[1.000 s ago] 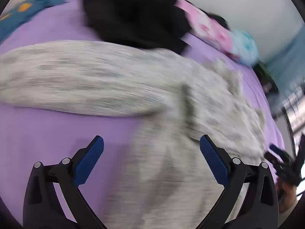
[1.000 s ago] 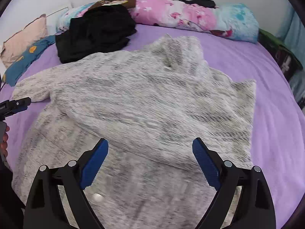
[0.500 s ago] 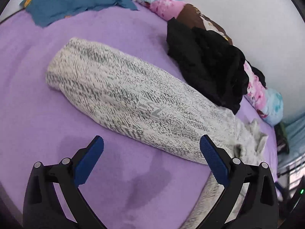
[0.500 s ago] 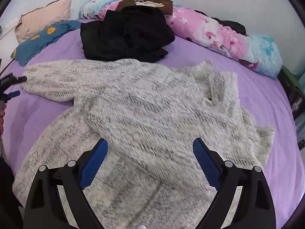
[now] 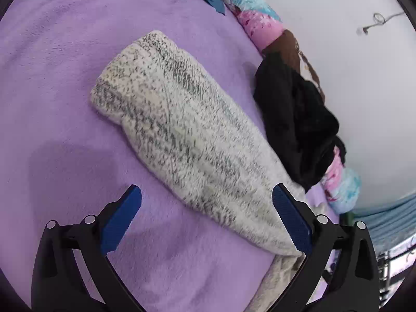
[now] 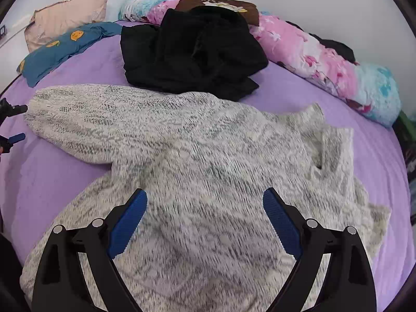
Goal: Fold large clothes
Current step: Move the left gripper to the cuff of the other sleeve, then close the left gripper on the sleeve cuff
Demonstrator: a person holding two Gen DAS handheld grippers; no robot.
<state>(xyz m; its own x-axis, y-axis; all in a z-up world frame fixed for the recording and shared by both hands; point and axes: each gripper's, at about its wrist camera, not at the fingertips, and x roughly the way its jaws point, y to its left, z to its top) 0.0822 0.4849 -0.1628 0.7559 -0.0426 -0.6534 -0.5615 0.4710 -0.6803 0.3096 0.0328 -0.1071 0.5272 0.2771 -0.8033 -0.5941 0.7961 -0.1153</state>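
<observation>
A large grey-and-white knit sweater (image 6: 208, 161) lies spread on the purple bed cover (image 6: 52, 176). Its one sleeve (image 5: 182, 135) stretches to the left, cuff end at the far left. My left gripper (image 5: 206, 218) is open and empty, above the sleeve near where it joins the body. It also shows in the right wrist view (image 6: 11, 124) at the left edge, beside the cuff. My right gripper (image 6: 205, 221) is open and empty, hovering over the sweater's body.
A pile of black clothes (image 6: 192, 54) lies behind the sweater. A rolled pink and blue floral quilt (image 6: 325, 59) runs along the white wall. A blue pillow (image 6: 62, 44) and a beige pillow (image 6: 67, 13) lie at the back left.
My left gripper has swung left from over the sweater's body toward the sleeve, which now fills its view. My right gripper has shifted left and nearer over the body. The sweater itself lies as before.
</observation>
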